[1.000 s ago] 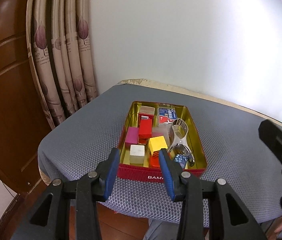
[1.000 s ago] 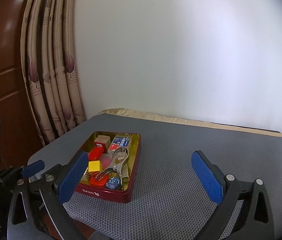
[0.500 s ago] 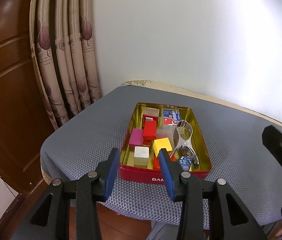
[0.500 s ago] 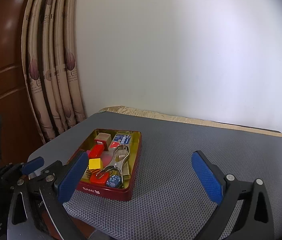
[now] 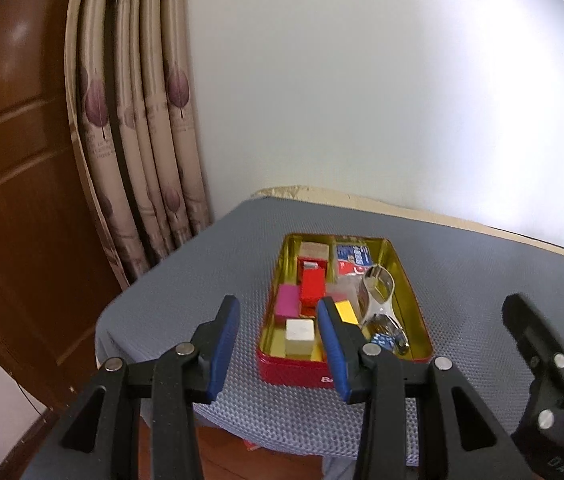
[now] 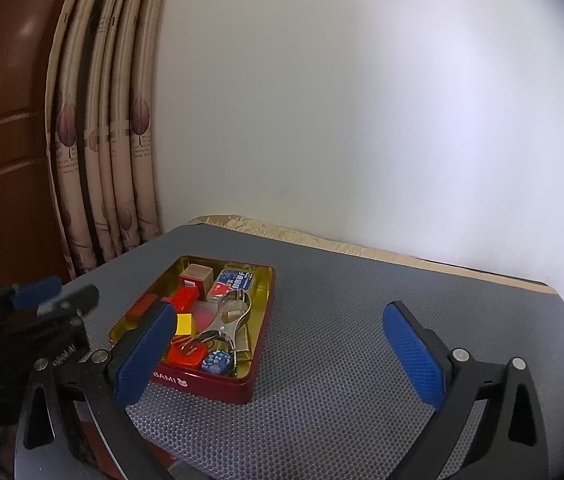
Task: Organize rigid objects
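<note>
A red tin box (image 5: 294, 370) with a gold inside sits on the grey mesh mat (image 5: 209, 280); it also shows in the right wrist view (image 6: 217, 386). It holds coloured blocks, among them a white cube (image 5: 300, 333), a magenta block (image 5: 286, 306), a red block (image 5: 312, 286) and a yellow block (image 6: 184, 324), plus a metal clamp tool (image 6: 227, 320) and a blue-red packet (image 5: 352, 258). My left gripper (image 5: 277, 346) is open and empty, just before the box's near edge. My right gripper (image 6: 282, 354) is wide open and empty, to the right of the box.
A patterned curtain (image 5: 137, 140) and a brown wooden door (image 5: 9, 200) stand to the left. A white wall is behind. The mat's left and near edges drop off to the floor (image 5: 221, 452). Bare mat (image 6: 382, 280) lies right of the box.
Both grippers have drawn back and tilted up a little, so the box sits lower and smaller in view. Both stay open and empty; the box's contents have not moved.
</note>
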A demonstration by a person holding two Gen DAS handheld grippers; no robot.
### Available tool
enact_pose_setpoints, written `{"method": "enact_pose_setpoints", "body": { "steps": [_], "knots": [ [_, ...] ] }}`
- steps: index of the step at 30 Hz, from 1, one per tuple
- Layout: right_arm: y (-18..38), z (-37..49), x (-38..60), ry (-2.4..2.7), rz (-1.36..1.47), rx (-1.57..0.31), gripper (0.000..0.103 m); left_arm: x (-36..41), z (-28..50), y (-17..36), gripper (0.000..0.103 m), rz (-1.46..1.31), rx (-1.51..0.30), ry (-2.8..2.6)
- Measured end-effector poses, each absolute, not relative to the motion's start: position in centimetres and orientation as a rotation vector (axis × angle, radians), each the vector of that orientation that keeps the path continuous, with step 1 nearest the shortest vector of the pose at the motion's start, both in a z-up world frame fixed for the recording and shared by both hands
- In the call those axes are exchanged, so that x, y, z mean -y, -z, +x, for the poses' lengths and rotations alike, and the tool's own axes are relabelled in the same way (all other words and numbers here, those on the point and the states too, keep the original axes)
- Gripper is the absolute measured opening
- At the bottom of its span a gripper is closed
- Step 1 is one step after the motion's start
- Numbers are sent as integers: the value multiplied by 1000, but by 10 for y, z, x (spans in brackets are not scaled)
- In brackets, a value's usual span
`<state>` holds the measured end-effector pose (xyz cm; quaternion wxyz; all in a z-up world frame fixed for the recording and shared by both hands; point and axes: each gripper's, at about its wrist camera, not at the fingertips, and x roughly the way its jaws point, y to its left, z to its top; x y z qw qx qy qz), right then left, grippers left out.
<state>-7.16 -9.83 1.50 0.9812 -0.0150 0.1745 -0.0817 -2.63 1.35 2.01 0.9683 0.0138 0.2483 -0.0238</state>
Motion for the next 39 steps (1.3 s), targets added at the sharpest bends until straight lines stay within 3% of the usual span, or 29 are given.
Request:
{"method": "enact_pose_setpoints", "body": {
  "steps": [29, 32, 39],
  "knots": [
    [-15, -75, 95, 163, -31, -323, 102, -27, -8, -10, 41, -41, -601, 74],
    [-16, -76, 93, 162, -33, -322, 102, -25, -9, -11, 58, -22, -599, 62],
    [-17, -77, 96, 165, -9, -322, 102, -23, -16, -16, 59, -19, -561, 78]
  ]
}}
